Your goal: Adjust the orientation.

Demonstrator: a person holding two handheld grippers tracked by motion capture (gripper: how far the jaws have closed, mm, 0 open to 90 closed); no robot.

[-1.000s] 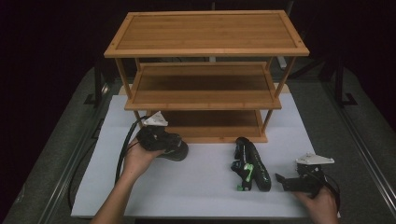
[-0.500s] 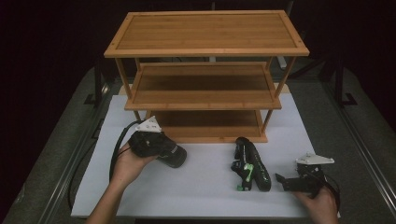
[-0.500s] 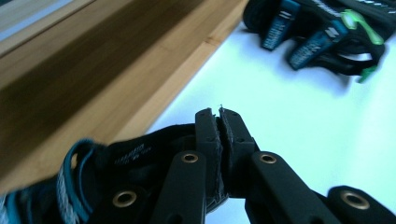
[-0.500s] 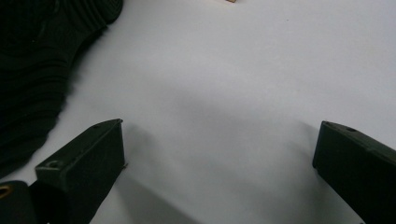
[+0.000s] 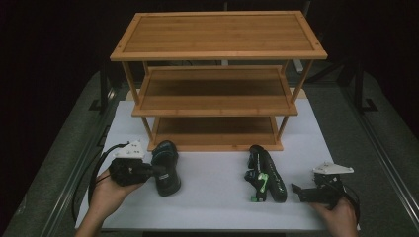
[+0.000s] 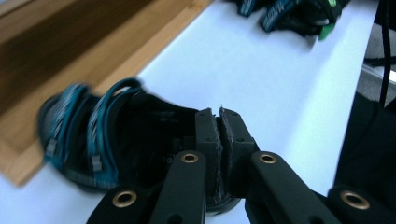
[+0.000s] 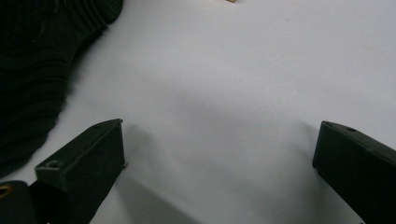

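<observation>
Black mesh and teal straps made the near-left shoe (image 5: pixel 165 168) look light and soft, so I kept my left gripper (image 5: pixel 154 171) pinched tight on its thin heel rim. My right gripper (image 5: pixel 297 189) rested wide open, empty, near-right. The second shoe (image 5: pixel 266 173) lay beyond, before the bamboo rack (image 5: pixel 217 54).

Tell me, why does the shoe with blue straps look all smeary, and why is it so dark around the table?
In the left gripper view the shoe is blurred while the left gripper pinching its edge looks sharp. In the high view, light falls on the white table and wooden rack; the room behind is black.
</observation>
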